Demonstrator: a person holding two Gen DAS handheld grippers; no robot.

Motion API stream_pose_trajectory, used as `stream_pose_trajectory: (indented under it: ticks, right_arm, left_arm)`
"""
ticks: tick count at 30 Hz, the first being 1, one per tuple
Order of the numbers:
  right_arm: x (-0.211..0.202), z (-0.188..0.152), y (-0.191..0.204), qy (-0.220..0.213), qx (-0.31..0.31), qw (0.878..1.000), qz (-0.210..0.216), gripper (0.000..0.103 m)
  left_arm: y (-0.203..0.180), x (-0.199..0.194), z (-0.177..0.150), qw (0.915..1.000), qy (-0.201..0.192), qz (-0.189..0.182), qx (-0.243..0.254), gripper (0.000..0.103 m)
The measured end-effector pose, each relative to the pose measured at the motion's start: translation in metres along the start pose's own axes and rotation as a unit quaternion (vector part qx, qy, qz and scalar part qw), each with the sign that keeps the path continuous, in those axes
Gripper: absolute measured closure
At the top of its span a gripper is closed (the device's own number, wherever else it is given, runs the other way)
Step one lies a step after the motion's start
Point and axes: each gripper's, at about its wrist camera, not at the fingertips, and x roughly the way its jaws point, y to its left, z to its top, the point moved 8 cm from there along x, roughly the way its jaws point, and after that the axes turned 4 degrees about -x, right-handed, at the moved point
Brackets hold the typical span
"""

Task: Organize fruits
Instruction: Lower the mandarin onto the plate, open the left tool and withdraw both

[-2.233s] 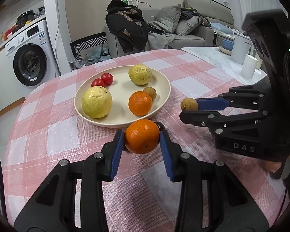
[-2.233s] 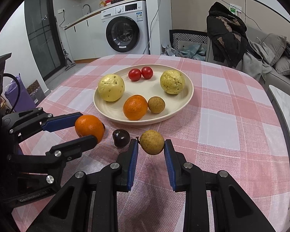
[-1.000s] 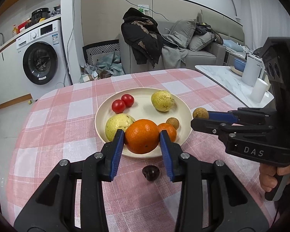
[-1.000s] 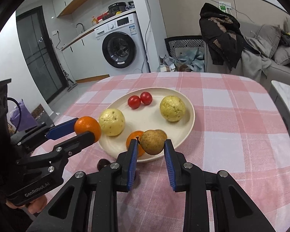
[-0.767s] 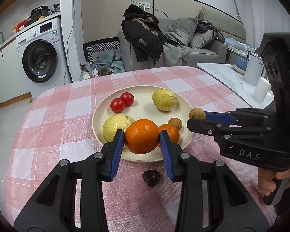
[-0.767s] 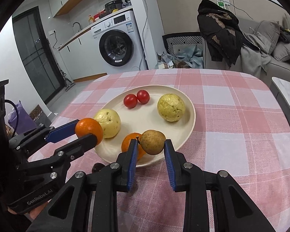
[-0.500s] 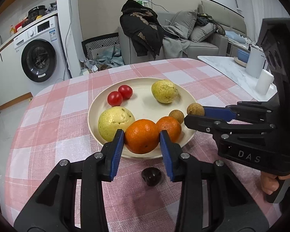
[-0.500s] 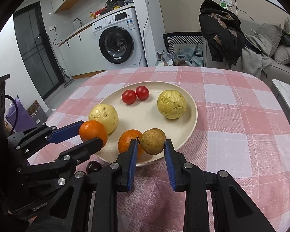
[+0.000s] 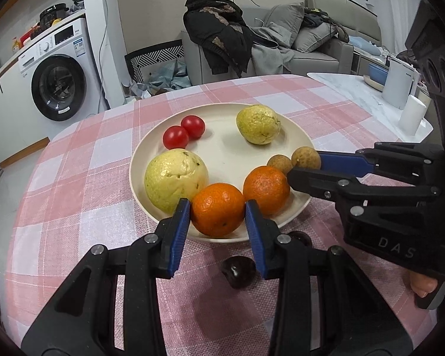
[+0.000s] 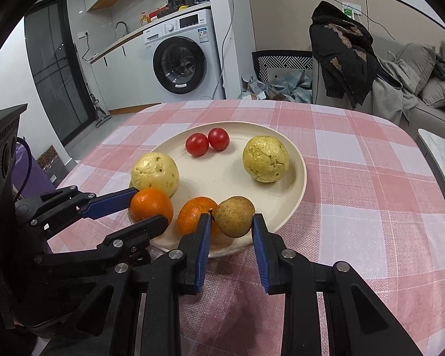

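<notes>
My left gripper point(image 9: 218, 215) is shut on an orange point(image 9: 218, 213) and holds it over the near rim of the cream plate point(image 9: 228, 154). My right gripper point(image 10: 228, 219) is shut on a small brown fruit point(image 10: 233, 216) over the plate's near right rim; this fruit also shows in the left wrist view point(image 9: 306, 157). On the plate lie a second orange point(image 9: 266, 186), another small brown fruit point(image 9: 279, 164), two yellow-green fruits point(image 9: 176, 179) point(image 9: 258, 124) and two tomatoes point(image 9: 184, 132). A dark chestnut-like fruit point(image 9: 238, 271) lies on the cloth before the plate.
The round table point(image 9: 74, 178) has a pink checked cloth. A washing machine point(image 9: 59, 86), a chair with a dark coat point(image 9: 219, 41) and a sofa point(image 9: 311, 44) stand behind it. A white side table with cups point(image 9: 400, 95) is at the right.
Both grippers have moved forward and down toward the plate with their fruit still held. The orange and the brown fruit now hang over the plate's near rim.
</notes>
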Motion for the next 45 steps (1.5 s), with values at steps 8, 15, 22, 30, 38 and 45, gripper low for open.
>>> stream_pose_trajectory:
  ticks: [8, 15, 22, 30, 38, 45]
  right_arm:
    - [0.002, 0.002, -0.002, -0.003, -0.002, 1.0, -0.008, 0.074]
    - [-0.002, 0.002, -0.003, -0.015, -0.002, 1.0, -0.003, 0.057]
    - [-0.017, 0.0, -0.011, -0.029, 0.004, 0.999, -0.016, 0.03]
    - [-0.03, -0.006, -0.019, -0.028, -0.003, 0.999, -0.037, 0.003]
    - [-0.027, -0.017, -0.009, -0.001, -0.028, 0.999, -0.019, 0.0]
    - [-0.025, -0.021, -0.006, 0.004, -0.029, 0.999, -0.013, 0.0]
  left_arm:
    - [0.0, 0.001, -0.001, 1.0, 0.004, 0.003, 0.0, 0.068]
    - [-0.001, -0.003, -0.003, 1.0, -0.001, 0.003, 0.006, 0.067]
    - [0.001, -0.018, -0.005, 0.9998, -0.014, 0.007, 0.009, 0.04]
    - [0.007, -0.042, -0.011, 0.9995, -0.032, 0.007, 0.001, 0.021]
    - [0.019, -0.064, -0.026, 0.9988, -0.043, 0.02, -0.007, 0.001]
    - [0.024, -0.061, -0.032, 0.999, -0.032, 0.031, -0.004, 0.001]
